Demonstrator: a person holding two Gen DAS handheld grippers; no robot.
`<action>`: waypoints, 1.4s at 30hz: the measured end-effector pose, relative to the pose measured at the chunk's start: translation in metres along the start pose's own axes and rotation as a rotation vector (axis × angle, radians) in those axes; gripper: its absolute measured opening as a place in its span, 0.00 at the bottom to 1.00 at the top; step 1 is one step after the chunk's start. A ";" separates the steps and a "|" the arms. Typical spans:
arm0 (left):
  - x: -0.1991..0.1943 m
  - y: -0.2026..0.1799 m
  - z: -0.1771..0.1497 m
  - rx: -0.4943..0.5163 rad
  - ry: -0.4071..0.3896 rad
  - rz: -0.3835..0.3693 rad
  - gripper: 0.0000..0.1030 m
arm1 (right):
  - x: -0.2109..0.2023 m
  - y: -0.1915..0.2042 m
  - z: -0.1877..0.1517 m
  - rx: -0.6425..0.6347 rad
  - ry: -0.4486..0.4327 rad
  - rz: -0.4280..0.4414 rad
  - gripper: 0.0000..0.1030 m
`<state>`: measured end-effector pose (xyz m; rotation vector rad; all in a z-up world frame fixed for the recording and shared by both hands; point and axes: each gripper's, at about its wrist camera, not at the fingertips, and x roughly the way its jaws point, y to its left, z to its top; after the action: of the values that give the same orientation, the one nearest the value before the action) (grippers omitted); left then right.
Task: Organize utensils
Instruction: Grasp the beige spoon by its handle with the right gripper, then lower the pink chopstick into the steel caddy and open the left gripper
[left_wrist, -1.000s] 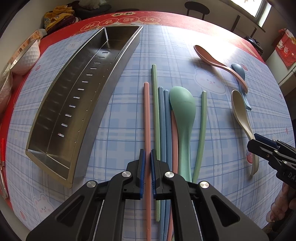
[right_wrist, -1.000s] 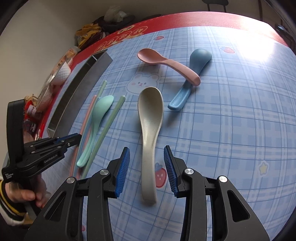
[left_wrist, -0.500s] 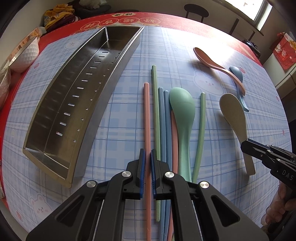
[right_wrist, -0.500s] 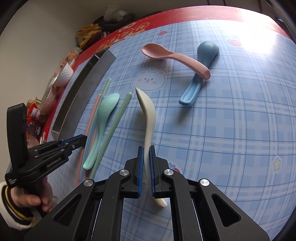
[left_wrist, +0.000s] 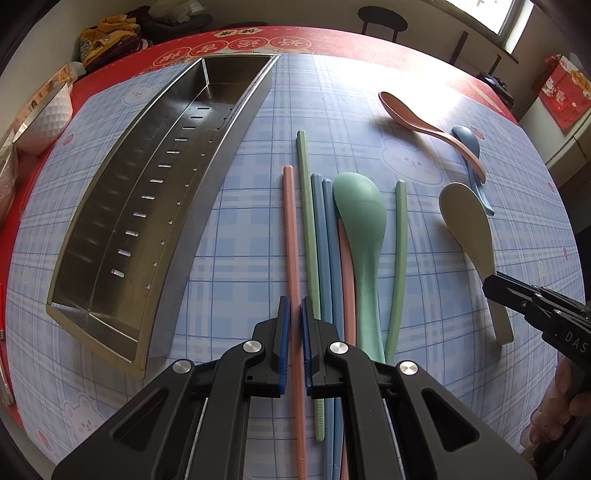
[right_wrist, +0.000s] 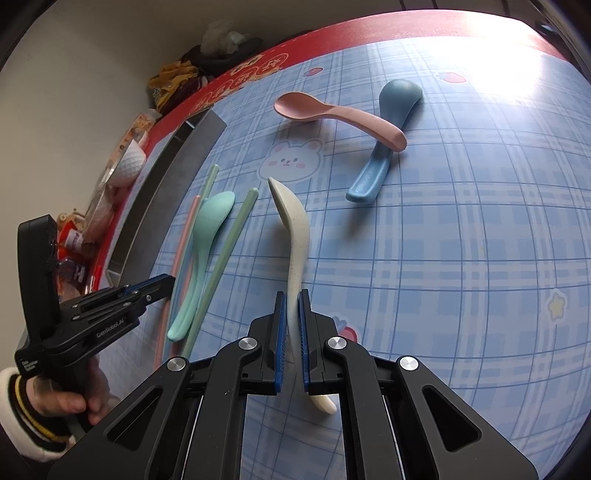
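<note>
1. Left wrist view: our left gripper pointed steeply down at the counter, its jaws clenched on the pink chopstick, which ran straight between the blue pads.
2. Just right of that chopstick we had a green chopstick, two blue chopsticks side by side, and the teal spoon lying bowl away from us, partly on top of a second pink chopstick.
3. Another green chopstick curved along the teal spoon's right side.
4. Off to the left sat the long steel tray, slotted along its floor, nothing in the part we could see.
5. Right wrist view: our right gripper had its jaws grasping the beige spoon by the handle; the spoon was tipped onto its edge, the bowl pointing away and the handle's tip poking out below the pads.
6. Beyond it, the pink spoon lay with its handle end resting across the blue spoon.
7. A white bowl sat on the red border at the far left, beyond the tray.
8. In the same right view we could see a hand in a striped cuff gripping the left tool at the lower left.
</note>
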<state>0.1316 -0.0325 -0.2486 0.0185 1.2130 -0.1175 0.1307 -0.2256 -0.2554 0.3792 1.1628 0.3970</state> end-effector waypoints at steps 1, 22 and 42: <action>0.000 0.000 0.001 0.021 0.002 -0.008 0.07 | 0.000 0.002 -0.001 0.006 -0.011 -0.013 0.06; -0.026 0.048 0.003 0.058 -0.016 -0.265 0.05 | -0.012 0.034 -0.013 0.184 -0.071 -0.099 0.06; -0.063 0.113 0.079 0.023 -0.118 -0.203 0.05 | -0.014 0.041 -0.004 0.224 -0.091 -0.082 0.06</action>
<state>0.1952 0.0784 -0.1677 -0.0909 1.0935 -0.3058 0.1182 -0.1966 -0.2261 0.5368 1.1331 0.1759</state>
